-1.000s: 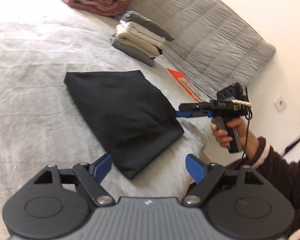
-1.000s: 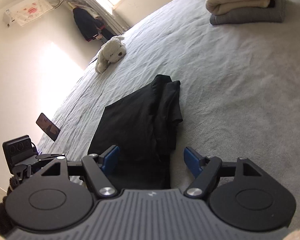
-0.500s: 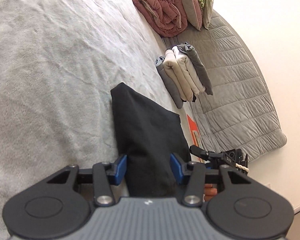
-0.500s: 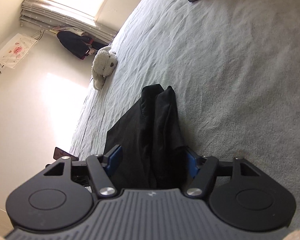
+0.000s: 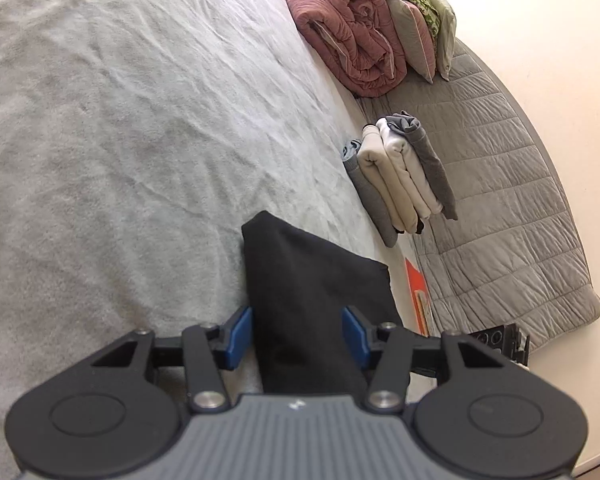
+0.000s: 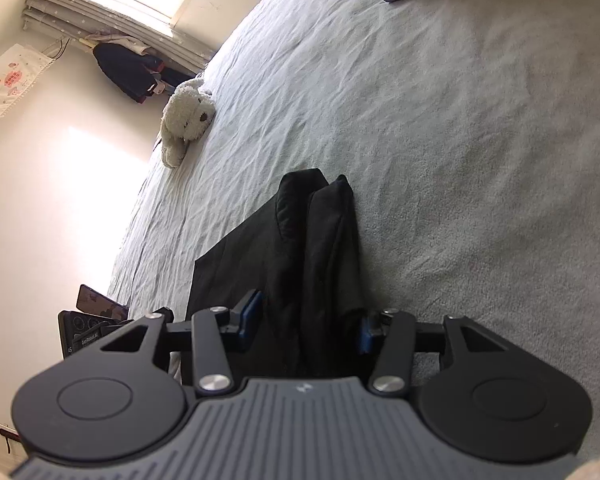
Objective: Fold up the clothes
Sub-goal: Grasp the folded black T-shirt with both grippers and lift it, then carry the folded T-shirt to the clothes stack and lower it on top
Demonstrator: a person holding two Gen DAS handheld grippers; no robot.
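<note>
Both grippers point forward and down over the pale grey bedspread, each half-spread with the folded black cloth garment running between its blue pads. The left gripper shows a sliver of gap at each pad, while the right gripper has just been closing; whether its pads press I cannot tell. Beyond the fingertips the garment lies flat, smooth at the left gripper's end and rumpled into two ridges at the right's.
</note>
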